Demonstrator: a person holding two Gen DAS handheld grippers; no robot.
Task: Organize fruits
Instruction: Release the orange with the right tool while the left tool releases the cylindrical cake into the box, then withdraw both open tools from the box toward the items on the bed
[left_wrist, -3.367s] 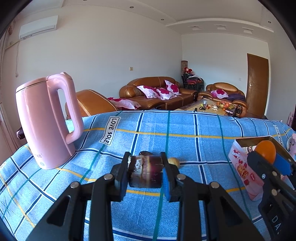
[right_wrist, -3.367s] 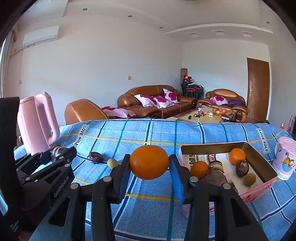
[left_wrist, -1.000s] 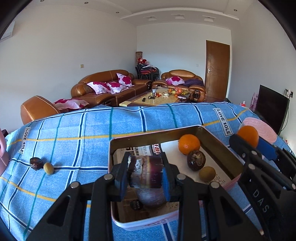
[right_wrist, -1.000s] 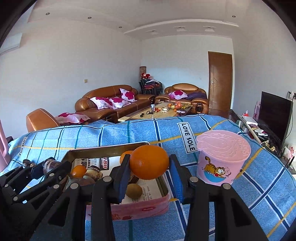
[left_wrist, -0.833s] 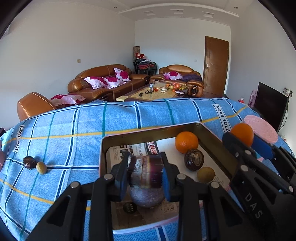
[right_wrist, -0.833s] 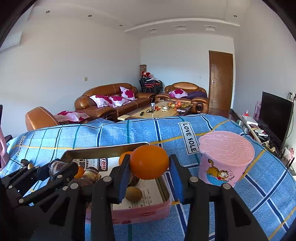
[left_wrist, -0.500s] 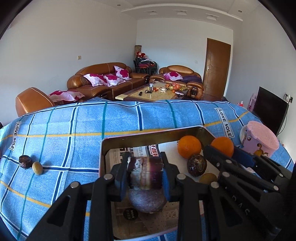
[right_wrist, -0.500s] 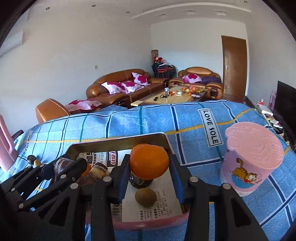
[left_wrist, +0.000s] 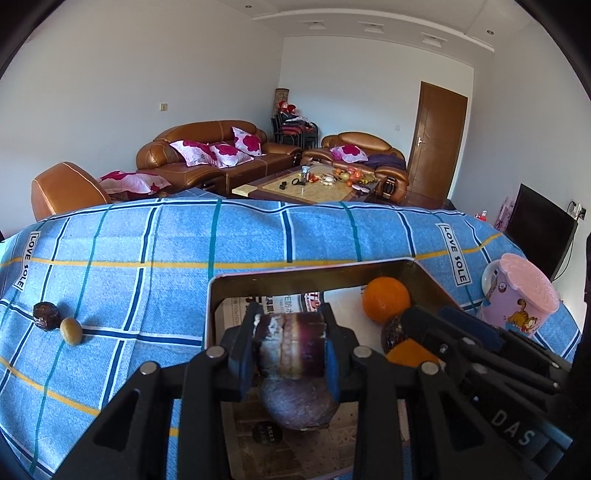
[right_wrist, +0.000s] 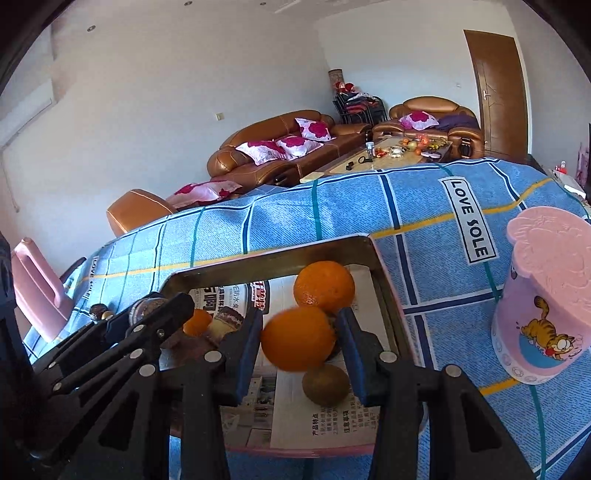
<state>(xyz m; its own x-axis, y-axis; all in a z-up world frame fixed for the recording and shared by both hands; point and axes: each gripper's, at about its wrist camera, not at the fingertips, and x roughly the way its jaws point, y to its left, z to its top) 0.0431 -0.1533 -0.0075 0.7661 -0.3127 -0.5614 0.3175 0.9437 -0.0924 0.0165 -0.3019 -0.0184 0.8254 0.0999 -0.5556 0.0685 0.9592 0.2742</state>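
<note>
My left gripper (left_wrist: 290, 350) is shut on a dark purple fruit (left_wrist: 291, 345) and holds it over the near left part of the pink box (left_wrist: 295, 271). A round dark fruit (left_wrist: 299, 404) lies in the box right below it. My right gripper (right_wrist: 299, 345) has its jaws spread slightly wider than the orange (right_wrist: 297, 343) between them, over the box (right_wrist: 388, 284); the orange looks blurred and free of the right pad. In the box lie another orange (right_wrist: 324, 283), a kiwi (right_wrist: 325, 384) and a dark fruit. A dark fruit (left_wrist: 45, 315) and a kiwi (left_wrist: 71, 331) lie on the cloth at the left.
The box is lined with newspaper (right_wrist: 325, 424) and stands on a blue checked cloth (left_wrist: 184, 243). A pink lidded cup (right_wrist: 543, 306) stands right of the box. A pink kettle (right_wrist: 35, 291) stands at the far left. Sofas and a coffee table are behind.
Both grippers have swung right from the kettle side and come down over the box. The right jaws have parted and the orange has dropped a little between them. The left grip is unchanged.
</note>
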